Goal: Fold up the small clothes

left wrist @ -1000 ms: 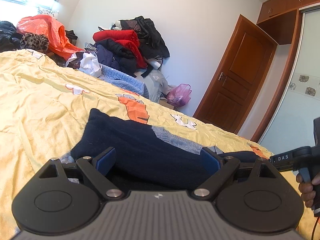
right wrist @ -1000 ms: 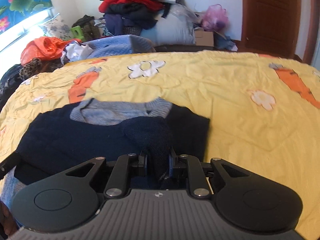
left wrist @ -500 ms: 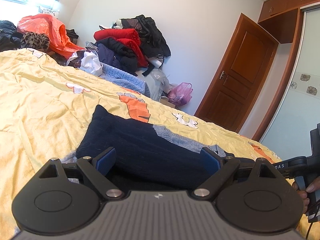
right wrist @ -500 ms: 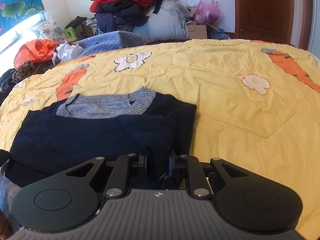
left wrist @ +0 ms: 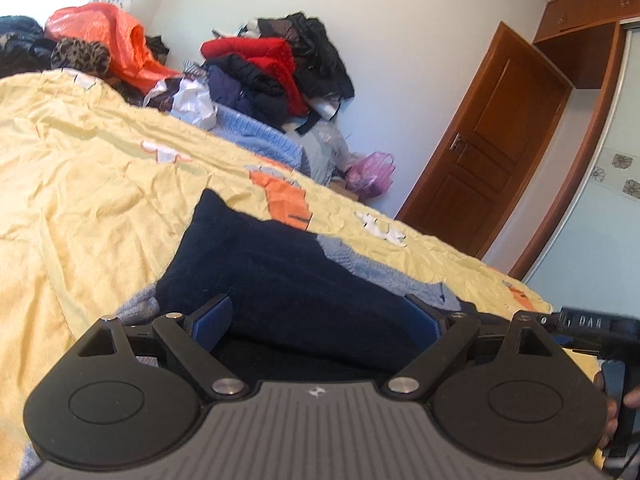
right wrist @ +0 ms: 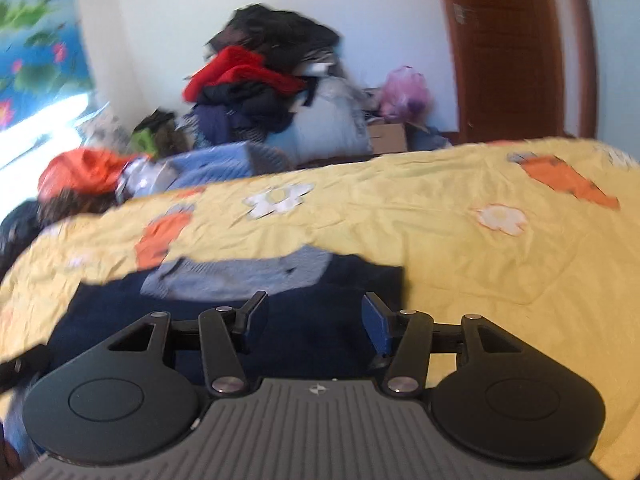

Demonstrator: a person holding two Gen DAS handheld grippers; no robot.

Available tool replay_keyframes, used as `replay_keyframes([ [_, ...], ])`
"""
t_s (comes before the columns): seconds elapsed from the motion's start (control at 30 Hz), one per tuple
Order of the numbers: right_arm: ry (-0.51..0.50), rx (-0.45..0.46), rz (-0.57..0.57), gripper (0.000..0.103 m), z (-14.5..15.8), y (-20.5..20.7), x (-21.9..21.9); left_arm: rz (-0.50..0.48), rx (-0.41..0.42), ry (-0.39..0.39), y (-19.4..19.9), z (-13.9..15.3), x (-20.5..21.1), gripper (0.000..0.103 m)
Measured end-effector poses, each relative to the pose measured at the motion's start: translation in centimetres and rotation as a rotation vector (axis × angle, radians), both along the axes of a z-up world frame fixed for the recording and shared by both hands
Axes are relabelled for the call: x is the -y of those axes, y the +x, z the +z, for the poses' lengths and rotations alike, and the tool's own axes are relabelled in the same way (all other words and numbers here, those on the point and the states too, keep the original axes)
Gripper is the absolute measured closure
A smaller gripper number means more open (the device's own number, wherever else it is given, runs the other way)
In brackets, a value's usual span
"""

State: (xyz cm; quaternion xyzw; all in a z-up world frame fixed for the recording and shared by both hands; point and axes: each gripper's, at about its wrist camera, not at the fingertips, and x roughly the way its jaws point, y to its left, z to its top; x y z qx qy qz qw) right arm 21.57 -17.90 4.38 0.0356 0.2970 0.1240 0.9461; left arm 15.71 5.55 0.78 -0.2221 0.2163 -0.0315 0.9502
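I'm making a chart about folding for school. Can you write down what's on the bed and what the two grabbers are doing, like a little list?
garment: dark navy sweater with grey-blue collar, lying partly folded
surface: yellow bedspread with flowers and carrots
right gripper: fingers just opened, no longer pinching the sweater, which lies below them
left gripper: fingers wide apart over the sweater's edge, not pressing it
background: clothes pile by the wall, wooden door
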Motion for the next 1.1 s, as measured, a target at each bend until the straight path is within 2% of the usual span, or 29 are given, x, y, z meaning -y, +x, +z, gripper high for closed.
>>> replay_keyframes([
  [0.07,-0.102,-0.010,0.022,0.047,-1.5,-0.1,-2.0,-0.002,-0.054,0.006,0.8,-0.2,0.1,0.010],
  [0.13,-0.146,-0.042,0.006,0.046,-3.1,0.4,-2.6,-0.014,-0.069,0.027,1.1,-0.2,0.5,0.006],
  [0.2,-0.173,-0.015,-0.018,0.045,-4.0,0.4,-2.2,-0.032,-0.087,0.065,1.3,-0.2,1.0,0.002],
  [0.4,-0.181,-0.011,-0.056,0.045,-4.0,0.1,-1.4,-0.049,-0.118,0.130,1.8,-0.3,1.9,0.000],
  [0.47,-0.131,0.003,-0.075,0.044,-2.9,-1.5,-1.2,-0.049,-0.126,0.147,1.9,-0.3,2.1,0.000],
  [0.57,-0.068,0.002,-0.042,0.040,-2.1,-5.1,-1.1,-0.047,-0.136,0.176,2.0,-0.3,2.5,0.000],
  [0.63,-0.093,-0.036,-0.026,0.034,-2.9,-6.5,-1.3,-0.046,-0.146,0.202,2.2,-0.2,2.9,0.000],
  [0.73,-0.161,-0.034,-0.044,0.030,-4.8,-7.9,-1.0,-0.048,-0.172,0.283,2.6,0.0,4.0,0.000],
  [0.83,-0.137,-0.038,-0.065,0.030,-4.5,-8.2,-0.6,-0.086,-0.182,0.439,2.0,0.4,5.3,0.000],
  [0.9,-0.151,-0.042,-0.083,0.030,-4.4,-8.7,-0.7,-0.081,-0.203,0.513,1.1,0.5,5.7,0.000],
  [0.97,-0.176,-0.037,-0.092,0.029,-4.2,-9.9,-1.2,-0.075,-0.235,0.511,-0.2,0.8,5.4,0.000],
  [1.1,-0.226,-0.027,-0.091,0.019,-4.7,-13.1,-2.0,-0.098,-0.272,0.421,-4.1,0.9,4.5,0.000],
])
